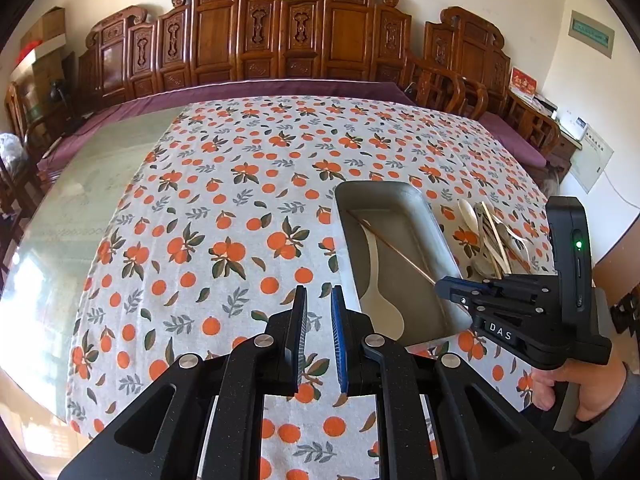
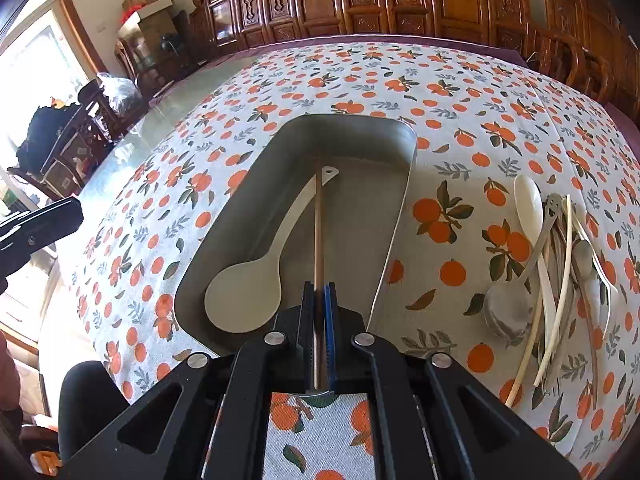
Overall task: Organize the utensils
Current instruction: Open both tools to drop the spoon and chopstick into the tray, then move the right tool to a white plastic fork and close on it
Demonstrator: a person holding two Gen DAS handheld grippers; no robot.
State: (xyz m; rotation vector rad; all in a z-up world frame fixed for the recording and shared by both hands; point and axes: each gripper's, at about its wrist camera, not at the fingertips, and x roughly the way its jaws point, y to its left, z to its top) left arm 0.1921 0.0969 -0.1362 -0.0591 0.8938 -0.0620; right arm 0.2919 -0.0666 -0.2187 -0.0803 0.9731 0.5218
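A grey metal tray (image 2: 396,216) sits on the orange-print tablecloth; it also shows in the left wrist view (image 1: 436,220). A cream rice paddle (image 2: 244,292) lies inside it. My right gripper (image 2: 319,292) is shut on a thin wooden chopstick (image 2: 318,232), whose far end reaches into the tray beside the paddle's handle. In the left wrist view the right gripper (image 1: 444,288) holds the chopstick (image 1: 392,246) at the tray's right rim. My left gripper (image 1: 319,300) is open and empty, left of the tray above the cloth. A pile of spoons and chopsticks (image 2: 556,272) lies right of the tray.
The tablecloth (image 1: 224,216) covers most of a glass-topped table; bare glass (image 1: 92,184) shows at the left. Carved wooden chairs and benches (image 1: 280,40) line the far side. The utensil pile also shows in the left wrist view (image 1: 492,240).
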